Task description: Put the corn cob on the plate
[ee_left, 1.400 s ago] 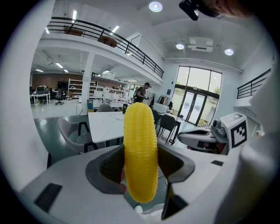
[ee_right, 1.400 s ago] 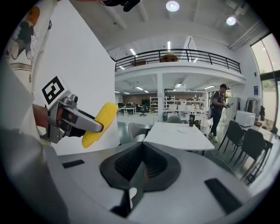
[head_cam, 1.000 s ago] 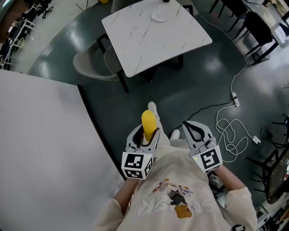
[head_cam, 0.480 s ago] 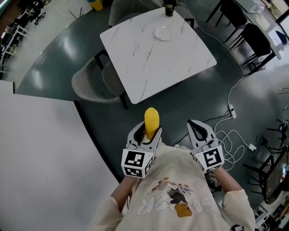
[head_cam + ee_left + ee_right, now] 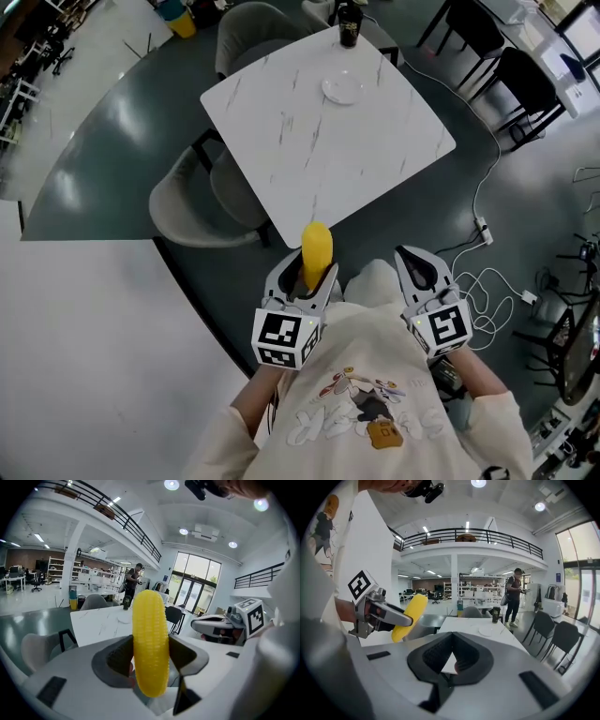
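Marble table (image 5: pixel 319 150) ahead; left tool (image 5: pixel 305 274) clamps upright corn cob (image 5: pixel 316 248); right tool (image 5: pixel 413 255) closed.

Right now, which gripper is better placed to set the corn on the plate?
Left. The left gripper is shut on the corn; the right gripper is shut and empty. The plate lies ahead on the table's far side.

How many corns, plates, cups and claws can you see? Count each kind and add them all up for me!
Yellow corn cob: 1
Small round white plate: 1
Dark cup: 1
Claws: 2, the left claw and the right claw
Total: 5
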